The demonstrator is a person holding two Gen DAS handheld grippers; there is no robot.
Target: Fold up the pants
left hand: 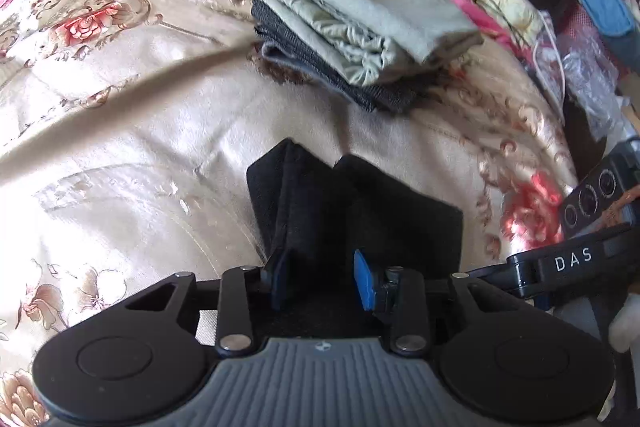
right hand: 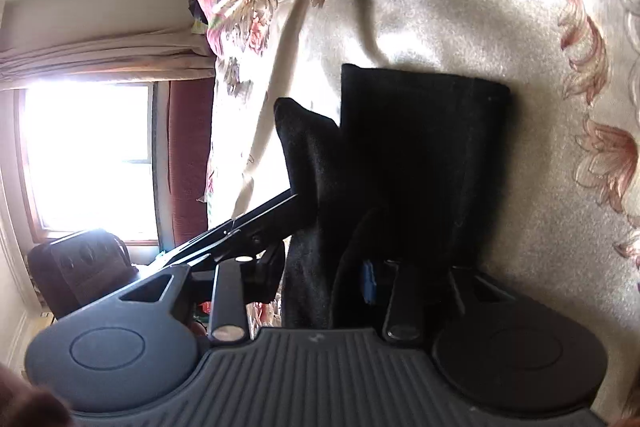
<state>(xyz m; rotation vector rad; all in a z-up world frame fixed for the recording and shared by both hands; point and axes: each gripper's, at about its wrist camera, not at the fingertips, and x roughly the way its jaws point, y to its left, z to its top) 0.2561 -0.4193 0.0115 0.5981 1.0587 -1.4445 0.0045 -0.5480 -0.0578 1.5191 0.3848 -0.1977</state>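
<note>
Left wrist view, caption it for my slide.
Left gripper holding black pants on a floral bedspread, folded clothes beyond.

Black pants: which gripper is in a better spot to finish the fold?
Probably either: the left gripper and the right gripper each have the black pants between their jaws; neither is clearly better placed.

- Left wrist view: looks steeply down along its fingers, close above the folded black fabric pants (left hand: 356, 203) on the cream floral bedspread (left hand: 132, 131).
- Right wrist view: rolled sideways, nearer level, close to the same pants (right hand: 420, 155); bright window (right hand: 88, 159) at left.
- Shared: pants, bedspread, the stack of folded grey-green and dark clothes (left hand: 352, 31).
</note>
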